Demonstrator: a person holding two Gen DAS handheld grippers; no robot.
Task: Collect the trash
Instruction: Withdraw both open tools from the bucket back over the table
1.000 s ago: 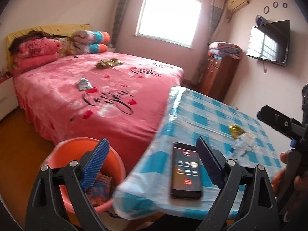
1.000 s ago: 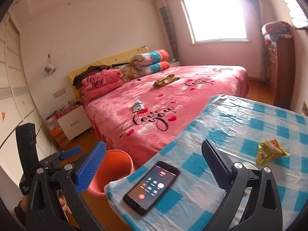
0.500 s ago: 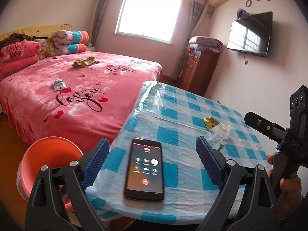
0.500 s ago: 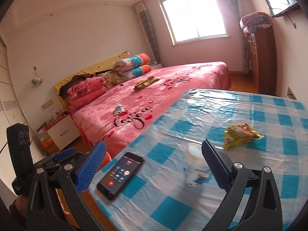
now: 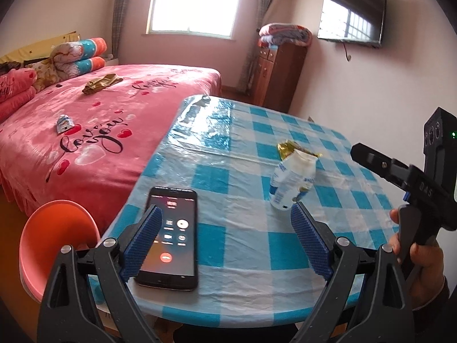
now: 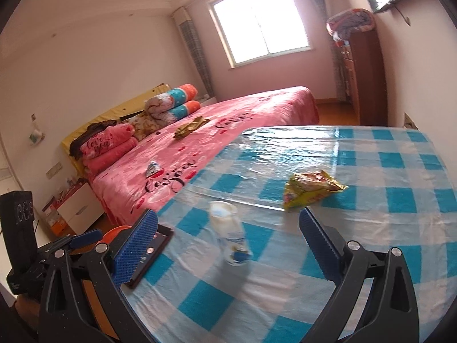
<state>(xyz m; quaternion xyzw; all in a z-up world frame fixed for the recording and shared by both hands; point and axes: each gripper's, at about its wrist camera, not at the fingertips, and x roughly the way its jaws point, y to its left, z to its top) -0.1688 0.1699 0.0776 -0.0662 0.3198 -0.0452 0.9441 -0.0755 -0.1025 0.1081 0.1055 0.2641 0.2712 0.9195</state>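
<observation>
A small white plastic bottle with blue print [image 5: 291, 181] stands on the blue checked table [image 5: 248, 245]; it also shows in the right wrist view [image 6: 230, 235]. A yellow snack wrapper [image 6: 311, 190] lies behind it, also seen in the left wrist view [image 5: 288, 147]. My left gripper [image 5: 225, 245] is open and empty over the table's near edge. My right gripper [image 6: 225, 250] is open, with the bottle between and just beyond its fingers. An orange bin [image 5: 54, 243] stands on the floor left of the table. A small wrapper [image 5: 63, 123] and a gold wrapper [image 5: 101, 83] lie on the pink bed.
A black phone [image 5: 171, 237] with a lit call screen lies at the table's near left corner, partly under my left finger. The pink bed [image 5: 85, 148] runs along the left. A wooden cabinet [image 5: 281, 74] and a wall TV [image 5: 354, 14] are at the back right.
Both grippers have swung right and forward over the table. The bottle and snack wrapper are now nearer; the bin has slid to the left edge of view.
</observation>
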